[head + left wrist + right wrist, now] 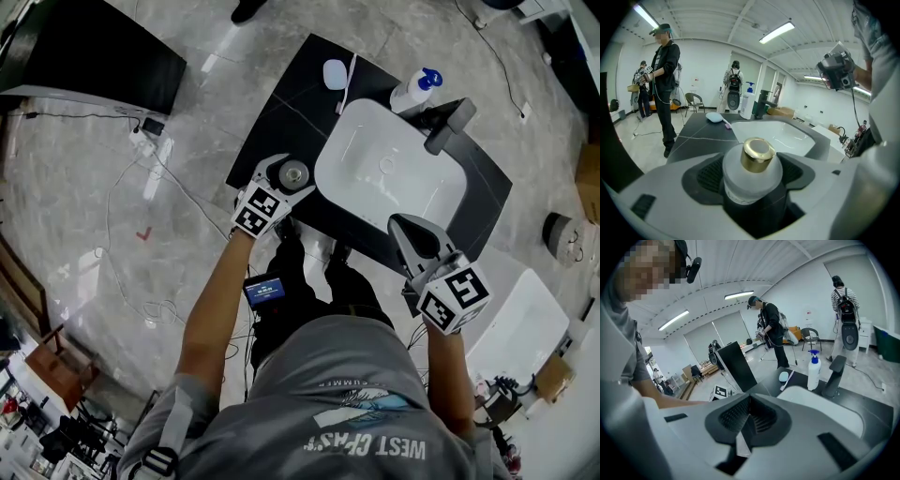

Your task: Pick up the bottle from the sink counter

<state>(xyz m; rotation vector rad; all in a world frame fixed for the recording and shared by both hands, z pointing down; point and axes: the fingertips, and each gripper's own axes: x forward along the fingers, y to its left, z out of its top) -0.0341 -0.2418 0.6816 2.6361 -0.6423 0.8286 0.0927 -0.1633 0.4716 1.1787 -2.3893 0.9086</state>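
A small frosted bottle with a gold cap sits between the jaws of my left gripper, which is shut on it. In the head view the bottle is at the near left corner of the black sink counter, inside the left gripper. I cannot tell whether it rests on the counter or hangs just above it. My right gripper hovers over the counter's near edge beside the basin, and its jaws are shut on nothing.
A white basin fills the counter's middle, with a black faucet and a blue-topped spray bottle behind it. A pale blue oval object and a toothbrush lie at the far left. Cables trail on the floor. People stand beyond the counter.
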